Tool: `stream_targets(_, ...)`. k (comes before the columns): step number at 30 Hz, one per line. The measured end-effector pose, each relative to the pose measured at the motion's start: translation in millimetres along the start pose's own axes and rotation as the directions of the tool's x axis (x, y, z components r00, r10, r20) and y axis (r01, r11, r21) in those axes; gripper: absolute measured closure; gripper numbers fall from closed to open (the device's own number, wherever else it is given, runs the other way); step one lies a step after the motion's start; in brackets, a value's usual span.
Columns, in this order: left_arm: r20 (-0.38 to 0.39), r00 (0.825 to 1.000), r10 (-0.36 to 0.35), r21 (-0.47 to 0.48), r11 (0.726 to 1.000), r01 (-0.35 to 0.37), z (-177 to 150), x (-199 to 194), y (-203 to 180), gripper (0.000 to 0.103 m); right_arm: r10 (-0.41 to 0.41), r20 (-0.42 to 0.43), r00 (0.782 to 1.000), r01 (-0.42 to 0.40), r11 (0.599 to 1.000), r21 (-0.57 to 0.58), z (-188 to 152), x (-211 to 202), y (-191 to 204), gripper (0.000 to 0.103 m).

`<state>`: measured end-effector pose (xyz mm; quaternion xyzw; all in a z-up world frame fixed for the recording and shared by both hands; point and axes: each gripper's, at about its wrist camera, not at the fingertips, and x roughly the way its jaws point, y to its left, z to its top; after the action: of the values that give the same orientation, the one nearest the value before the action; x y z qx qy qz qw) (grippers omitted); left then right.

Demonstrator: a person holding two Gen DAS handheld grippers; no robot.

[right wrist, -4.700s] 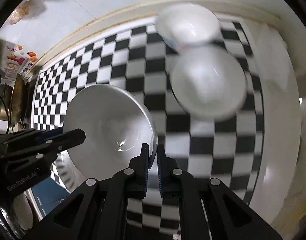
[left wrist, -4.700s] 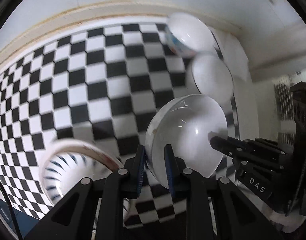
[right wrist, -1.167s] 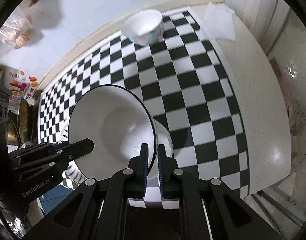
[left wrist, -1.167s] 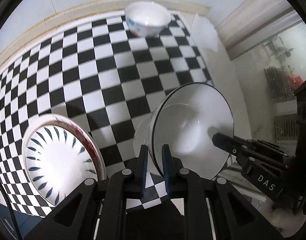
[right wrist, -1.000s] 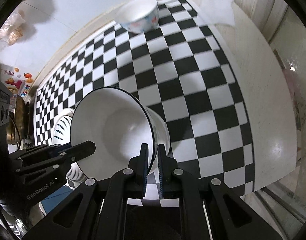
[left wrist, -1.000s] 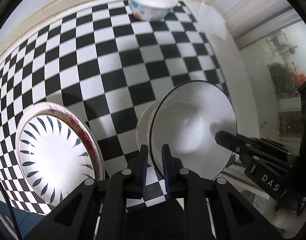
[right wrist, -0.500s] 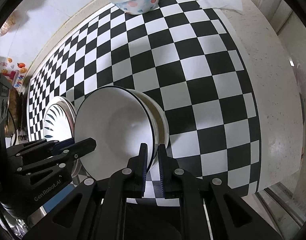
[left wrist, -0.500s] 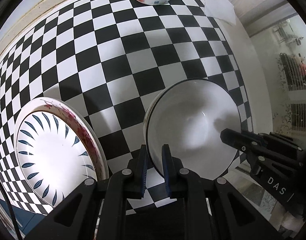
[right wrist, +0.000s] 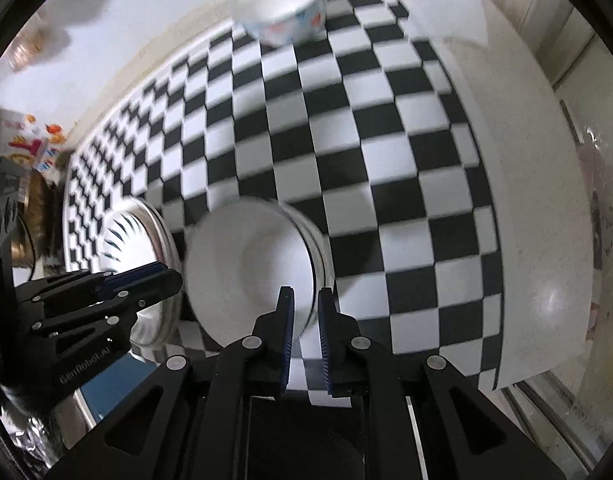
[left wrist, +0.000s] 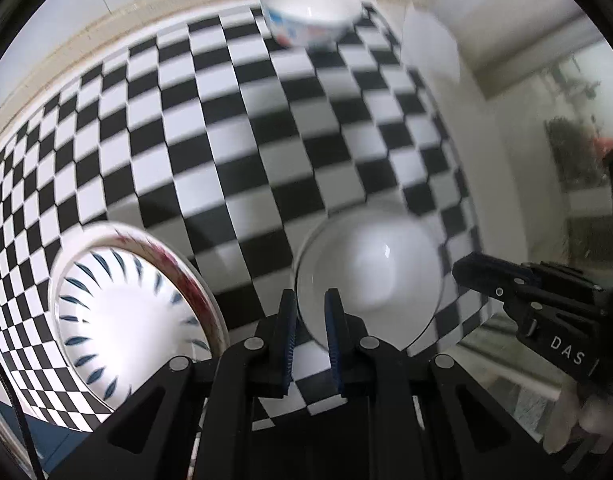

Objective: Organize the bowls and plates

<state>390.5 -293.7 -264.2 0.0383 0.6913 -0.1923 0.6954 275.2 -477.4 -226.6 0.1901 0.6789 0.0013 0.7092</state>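
Your left claw [left wrist: 310, 336] sits nearest, its two fingers parted a little with the near rim of the white bowl [left wrist: 370, 276] in the gap; the picture is blurred there, so you cannot tell whether the pads actually pinch the rim. Your right claw [right wrist: 305, 334] shows the same from the other side: fingers slightly apart, straddling the bowl's [right wrist: 250, 272] edge, contact unclear. From the right wrist view the white bowl rests nested in a second bowl [right wrist: 320, 252], whose rim shows just behind it, both standing on the checkered cloth [right wrist: 346, 140] near the front edge of the surface [right wrist: 546, 240].

Just beside the stack, on your left, lies the patterned plate [left wrist: 126, 312], white with dark blue petal strokes and a reddish rim, touching or nearly touching the bowls in the right wrist view [right wrist: 134, 240].

Farther back, well apart from the stack, a floral bowl [left wrist: 310, 16] stands upright near the wall [right wrist: 284, 12]. To its right a white cloth [right wrist: 450, 8] lies on the bare surface beyond the checkered cloth's corner.
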Motion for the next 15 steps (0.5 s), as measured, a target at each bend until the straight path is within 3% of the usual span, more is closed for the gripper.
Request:
stream_targets(3,0.055,0.998,-0.035,-0.056,0.998,0.038,27,-21,9,0.086,0.014,0.036,0.999,-0.014,1.000,-0.007,21,-19,1,0.087)
stream_targets(7,0.095,0.994,-0.050,-0.119,0.991,0.061,73,-31,24,0.085,0.049,0.085,0.995,-0.050,0.999,0.006,66,-35,-2,0.073)
stream_targets(15,0.074,0.995,-0.069,-0.194,0.977,0.082,169,-10,46,0.085,0.071,0.116,0.991,-0.077,0.996,0.054,170,-24,-16,0.073)
